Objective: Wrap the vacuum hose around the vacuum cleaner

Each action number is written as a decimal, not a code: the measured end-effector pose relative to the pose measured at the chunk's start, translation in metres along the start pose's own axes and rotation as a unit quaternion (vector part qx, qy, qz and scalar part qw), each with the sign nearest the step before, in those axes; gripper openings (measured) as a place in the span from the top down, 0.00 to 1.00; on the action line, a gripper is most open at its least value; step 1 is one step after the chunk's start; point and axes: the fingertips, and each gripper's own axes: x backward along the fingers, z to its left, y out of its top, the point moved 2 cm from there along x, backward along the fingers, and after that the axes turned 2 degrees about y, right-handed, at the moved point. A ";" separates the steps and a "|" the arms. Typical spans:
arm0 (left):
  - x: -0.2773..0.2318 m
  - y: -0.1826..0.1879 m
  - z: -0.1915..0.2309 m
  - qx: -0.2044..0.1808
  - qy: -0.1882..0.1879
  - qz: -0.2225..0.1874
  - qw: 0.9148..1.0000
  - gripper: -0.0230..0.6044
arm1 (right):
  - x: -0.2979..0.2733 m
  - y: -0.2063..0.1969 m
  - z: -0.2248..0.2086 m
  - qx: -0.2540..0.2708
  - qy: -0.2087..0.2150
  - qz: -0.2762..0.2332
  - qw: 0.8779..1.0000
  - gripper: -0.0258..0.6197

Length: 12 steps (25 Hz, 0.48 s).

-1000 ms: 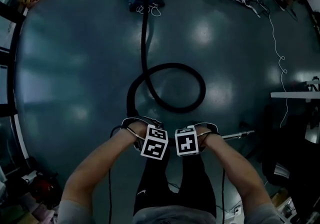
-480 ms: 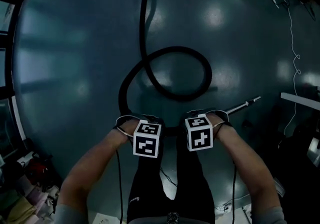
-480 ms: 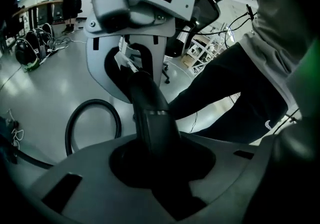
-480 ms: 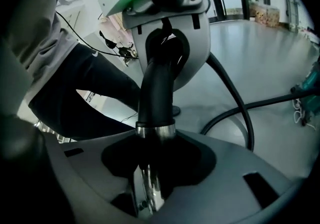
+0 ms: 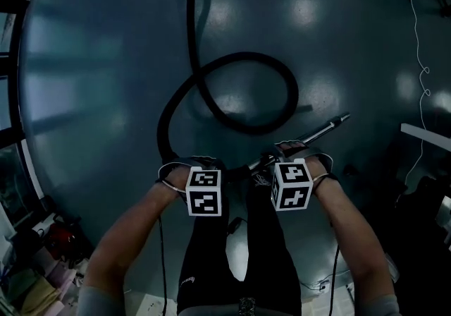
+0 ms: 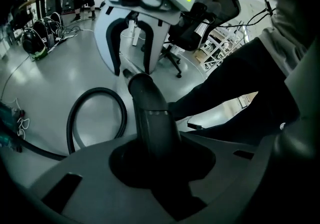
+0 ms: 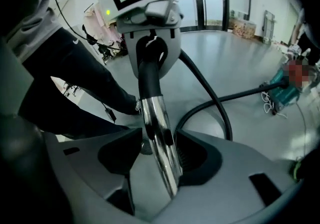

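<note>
1. Vacuum hose [image 5: 190, 18]: black and ribbed. It runs along the floor [image 5: 91, 75] from the far end towards me, crosses itself in one open loop, then curves round on my left side up to my grippers. None of it is wound on the machine.
2. Hose cuff [image 6: 150, 113]: the rigid black end of the hose, lifted off the floor in front of my legs [image 5: 232, 251].
3. Metal wand [image 7: 159, 128]: a chrome tube joined to the cuff. In the head view it slants away to my right, with its free end clear of the loop.
4. Left gripper [image 6: 156, 155]: my jaws are closed snugly round the cuff, which fills the gap between them.
5. Right gripper [image 7: 159, 160]: my jaws are opening. The wand passes between them and lies against one pad, with a gap showing at the other.
6. Marker cubes: one on the left gripper [image 5: 204, 192] and one on the right [image 5: 291, 185]. They sit side by side and near each other, and the two grippers face one another along the cuff and wand.
7. Vacuum cleaner [image 7: 281, 92]: a teal body well apart from me at the hose's far end, with a loose white cord [image 7: 270, 104] beside it.
8. Background: a thin white cable [image 5: 416, 46] trails across the floor at my far right.
</note>
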 end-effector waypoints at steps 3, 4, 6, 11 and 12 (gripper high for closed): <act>-0.006 -0.009 0.006 0.018 0.006 0.007 1.000 0.79 | 0.010 -0.017 -0.010 -0.065 -0.020 -0.026 0.997 0.65; -0.008 -0.011 0.008 0.024 0.008 0.007 1.000 0.79 | 0.013 -0.021 -0.012 -0.097 -0.028 -0.041 0.994 0.65; -0.011 -0.014 0.010 0.038 0.016 0.004 0.999 0.79 | 0.014 -0.025 -0.016 -0.176 -0.038 -0.073 0.981 0.61; -0.020 -0.012 0.017 0.096 0.034 -0.021 0.995 0.79 | 0.002 -0.026 -0.012 -0.394 -0.032 -0.173 0.902 0.54; -0.021 -0.010 0.017 0.109 0.039 -0.029 0.993 0.79 | 0.002 -0.026 -0.014 -0.443 -0.028 -0.202 0.873 0.54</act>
